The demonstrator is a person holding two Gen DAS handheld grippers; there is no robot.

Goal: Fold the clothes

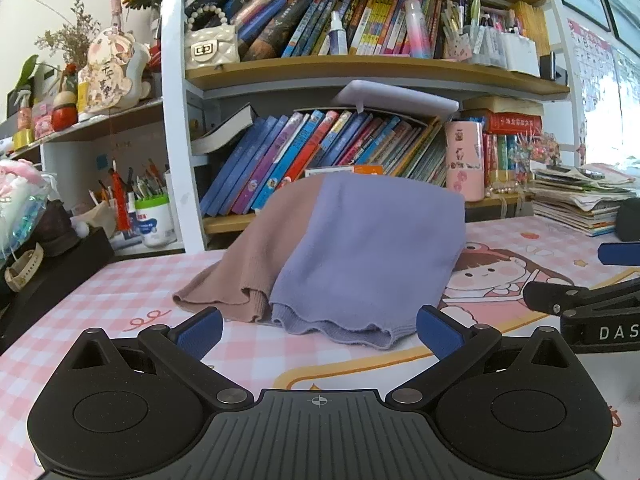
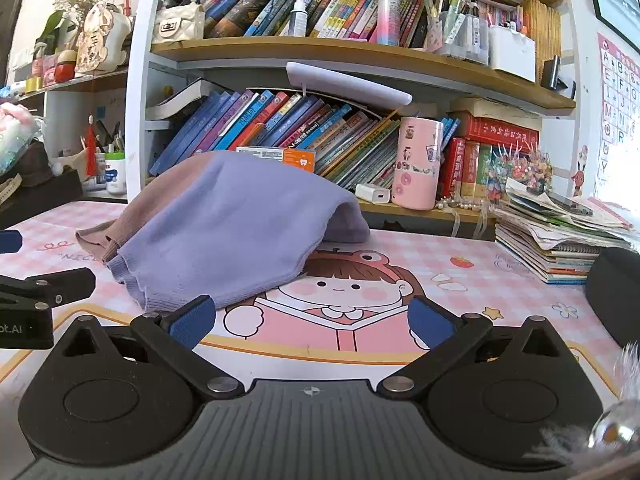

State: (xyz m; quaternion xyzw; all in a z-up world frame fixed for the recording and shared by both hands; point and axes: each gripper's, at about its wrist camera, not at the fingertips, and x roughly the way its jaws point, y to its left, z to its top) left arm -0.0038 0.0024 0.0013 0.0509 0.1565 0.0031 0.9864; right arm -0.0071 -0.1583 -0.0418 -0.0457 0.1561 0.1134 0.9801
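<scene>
Both sets of fingers spread wide, nothing held. Left gripper low over the tabletop, just short of the sweater's ribbed hem. Sweater is two-tone, purple panel with a tan panel on its left, heaped in a mound on the tabletop in front of the bookshelf, back edge propped up against something I can't make out. Right gripper sits to the right of the sweater, over the cartoon girl print, left pad near the hem corner, not touching. Book stack well right of the sweater.
</scene>
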